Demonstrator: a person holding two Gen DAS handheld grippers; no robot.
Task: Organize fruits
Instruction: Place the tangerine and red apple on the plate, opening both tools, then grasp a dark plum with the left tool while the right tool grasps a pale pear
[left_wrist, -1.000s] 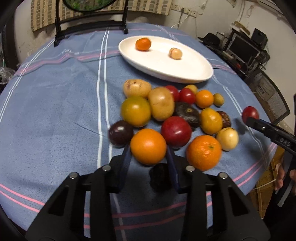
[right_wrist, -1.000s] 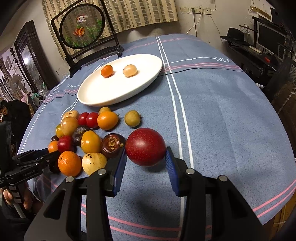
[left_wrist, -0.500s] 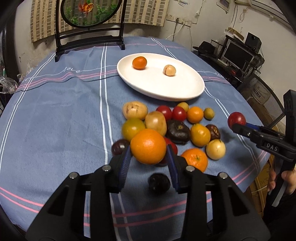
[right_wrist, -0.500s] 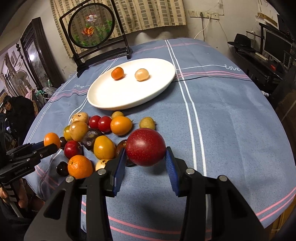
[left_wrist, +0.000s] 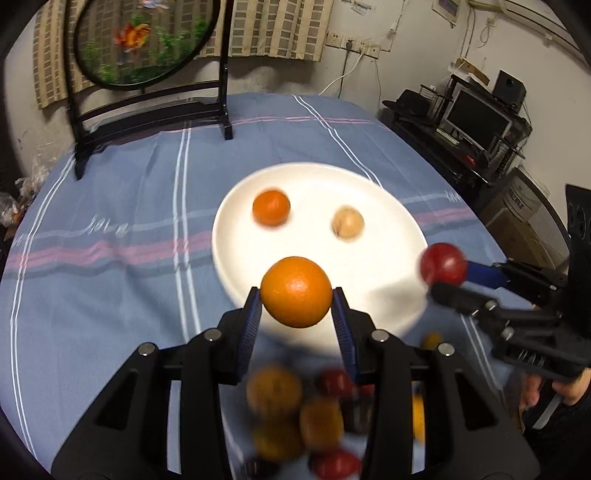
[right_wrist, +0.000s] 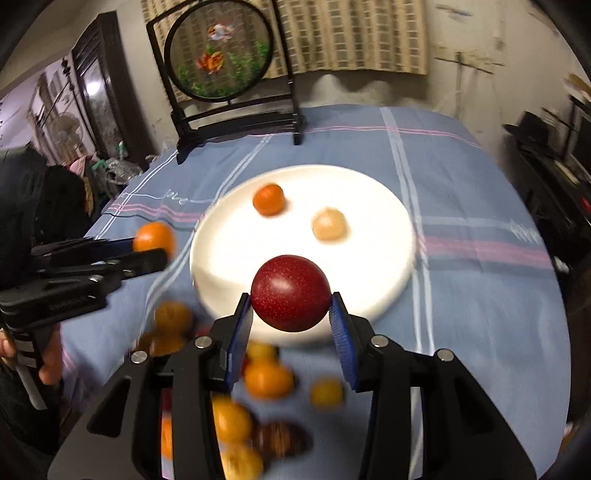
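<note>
A: Since a second ago both tools have lifted off the pile and swung toward the plate (left_wrist: 229, 236); the loose fruit (left_wrist: 295, 417) now sits blurred at the bottom of each frame instead of mid-frame.

B: What is each one carrying?

A: The left tool (left_wrist: 295, 314) is clamped on the orange (left_wrist: 296, 291), pads pressed to both its sides. The right tool (right_wrist: 291, 315) is clamped the same way on the red fruit (right_wrist: 290, 292). Both fruits are held up off the surface.

B: And the plate, relative to them?

A: Straight ahead and below. In the left view the orange overlaps the plate's near rim at frame centre; in the right view the red fruit overlaps the near rim too. A small tangerine (left_wrist: 270, 207) and a pale fruit (left_wrist: 348, 223) already lie on the far half, so the near half is the free ground.

B: Which is nearer?

A: Hard to rank. The left view puts the right tool's red fruit at the plate's right edge, mid-right of frame; the right view puts the left tool's orange just left of the rim, mid-left of frame. I judge both need only a short move forward and down.

B: What does one view add?

A: Each shows the other tool from the side, which its own camera cannot. Height above the plate stays unclear in both.
</note>
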